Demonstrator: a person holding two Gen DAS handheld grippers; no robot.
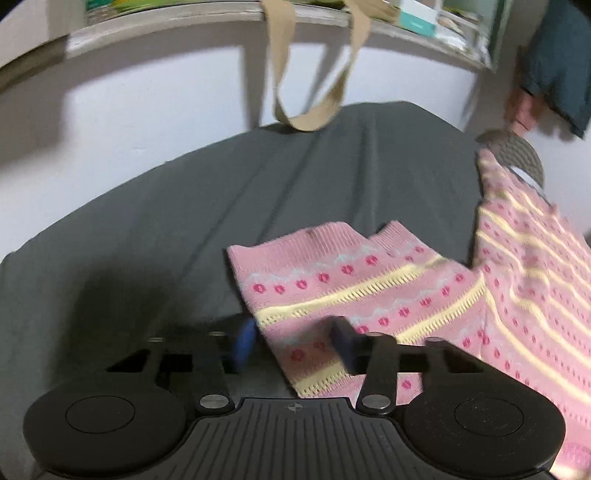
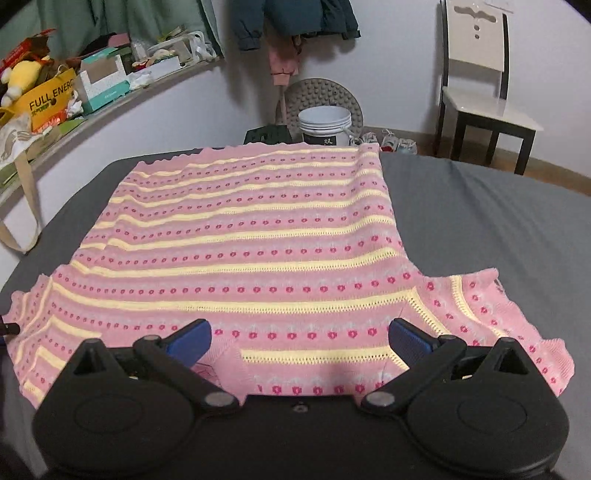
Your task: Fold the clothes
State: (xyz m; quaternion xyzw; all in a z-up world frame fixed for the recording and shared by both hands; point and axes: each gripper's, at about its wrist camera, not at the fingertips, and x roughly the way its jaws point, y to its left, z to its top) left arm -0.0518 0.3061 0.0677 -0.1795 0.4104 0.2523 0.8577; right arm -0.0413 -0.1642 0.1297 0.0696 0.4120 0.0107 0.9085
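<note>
A pink knit sweater (image 2: 251, 236) with yellow stripes and red dots lies spread flat on a grey sheet (image 2: 498, 229). My right gripper (image 2: 299, 338) is open, its blue pads on either side of the sweater's neck edge. In the left wrist view the sweater's sleeve (image 1: 332, 284) lies on the sheet (image 1: 221, 206). My left gripper (image 1: 291, 345) is open at the sleeve's edge, one blue pad (image 1: 343, 343) over the fabric and the other pad (image 1: 243, 339) beside it. The view is blurred.
A shelf with boxes and a plush toy (image 2: 55, 96) runs along the left wall, with a beige bag strap (image 1: 314, 74) hanging from it. Beyond the bed stand a white bucket (image 2: 325, 123) and a chair (image 2: 480, 92). Clothes hang on the wall (image 2: 291, 22).
</note>
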